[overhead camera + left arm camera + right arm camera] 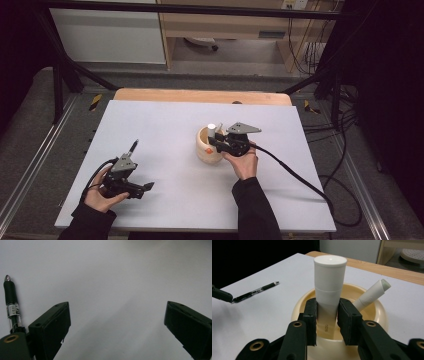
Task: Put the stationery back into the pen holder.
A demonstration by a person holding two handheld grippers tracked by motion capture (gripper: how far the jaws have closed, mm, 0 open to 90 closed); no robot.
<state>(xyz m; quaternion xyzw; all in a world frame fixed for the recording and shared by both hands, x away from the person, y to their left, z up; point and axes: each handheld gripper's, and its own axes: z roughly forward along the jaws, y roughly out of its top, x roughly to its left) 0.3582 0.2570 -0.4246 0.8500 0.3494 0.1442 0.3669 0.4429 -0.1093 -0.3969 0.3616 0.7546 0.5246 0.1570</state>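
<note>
Right hand-held gripper (327, 322) clamped on white plastic tube (329, 287), cap up, lower end inside cream holder (372, 312), center frame. Ease it straight down, then let go. Left hand-held gripper (117, 325) agape over matte desk (112, 272); glossy black pen (11, 302) at left edge.

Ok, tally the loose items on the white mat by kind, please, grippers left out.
White tubes: 2, the capped tube held between the right gripper's jaws, and the slanted tube leaning in the holder
Cream holder: 1
Black pen: 1
Total: 4
</note>
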